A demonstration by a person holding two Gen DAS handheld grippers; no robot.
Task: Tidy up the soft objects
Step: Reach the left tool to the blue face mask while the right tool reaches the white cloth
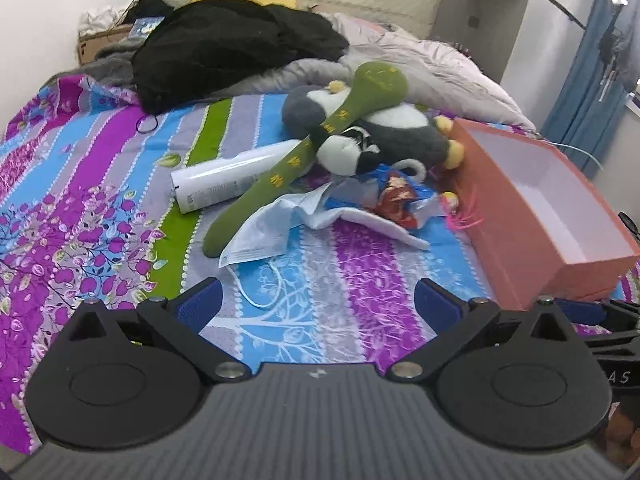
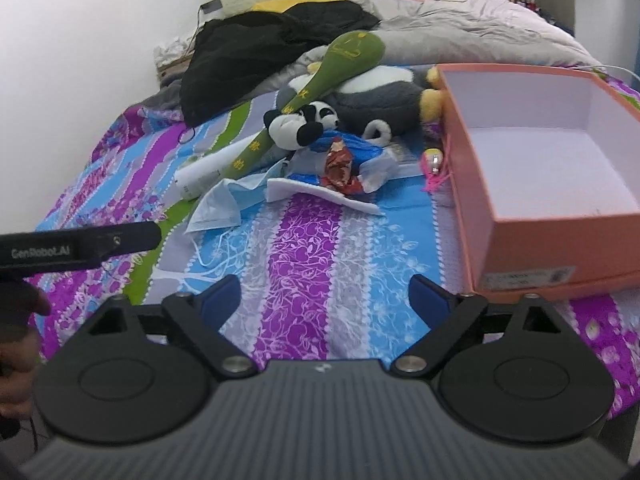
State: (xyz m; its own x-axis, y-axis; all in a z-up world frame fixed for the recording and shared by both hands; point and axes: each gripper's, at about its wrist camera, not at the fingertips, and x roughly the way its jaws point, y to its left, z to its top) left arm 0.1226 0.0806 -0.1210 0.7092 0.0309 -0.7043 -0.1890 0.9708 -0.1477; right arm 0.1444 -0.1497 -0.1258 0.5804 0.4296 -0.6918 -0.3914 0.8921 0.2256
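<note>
A pile lies on the striped bedsheet: a long green plush stick (image 1: 304, 148) (image 2: 320, 84) across a grey and white plush penguin (image 1: 400, 128) (image 2: 384, 96), a small panda plush (image 1: 348, 152) (image 2: 304, 122), a blue face mask (image 1: 260, 236) (image 2: 218, 210) and a white cloth (image 1: 380, 226) (image 2: 320, 194). An open empty orange box (image 1: 520, 232) (image 2: 528, 256) stands to the right. My left gripper (image 1: 318, 300) is open and empty in front of the mask. My right gripper (image 2: 324, 296) is open and empty, left of the box.
A white tube (image 1: 224, 180) (image 2: 200, 176), a red snack wrapper (image 1: 400, 198) (image 2: 340, 166) and a pink toy (image 1: 456, 208) (image 2: 434, 168) lie in the pile. Black clothes (image 1: 224, 48) (image 2: 248, 56) and a grey quilt (image 1: 432, 64) (image 2: 480, 28) cover the bed's far end. The left gripper's body (image 2: 76, 244) reaches in from the left.
</note>
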